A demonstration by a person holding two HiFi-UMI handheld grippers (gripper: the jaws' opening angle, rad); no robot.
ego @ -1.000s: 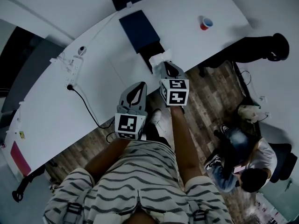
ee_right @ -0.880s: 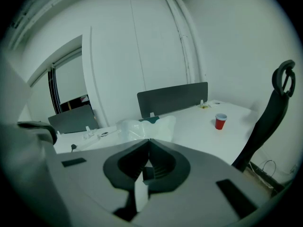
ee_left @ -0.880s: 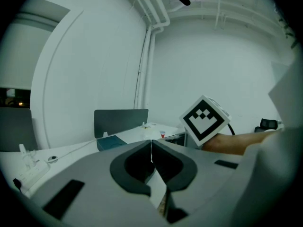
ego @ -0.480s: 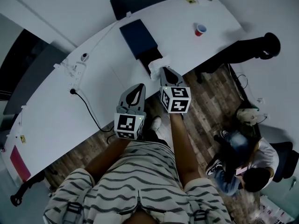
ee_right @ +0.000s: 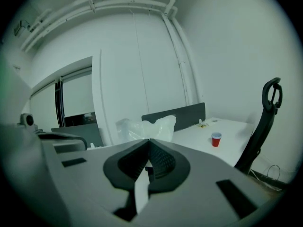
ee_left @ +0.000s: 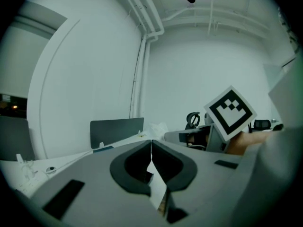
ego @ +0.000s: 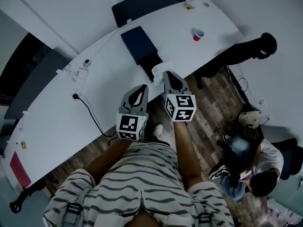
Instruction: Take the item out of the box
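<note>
A dark blue box lies open on the white table, its black inside facing me. At its near end a crumpled white plastic-wrapped item sits at the tips of my right gripper, which is shut on it. In the right gripper view the item rises just beyond the closed jaws of the right gripper. My left gripper hovers beside it over the table edge. Seen in its own view, the left gripper is shut and holds nothing.
A red cup stands far right on the table. A power strip with a black cable lies at the left. A dark divider panel backs the table. A black chair and a seated person are on my right.
The right gripper with the white item has drawn back slightly toward me while the head view tilted. The left gripper has hardly moved.
</note>
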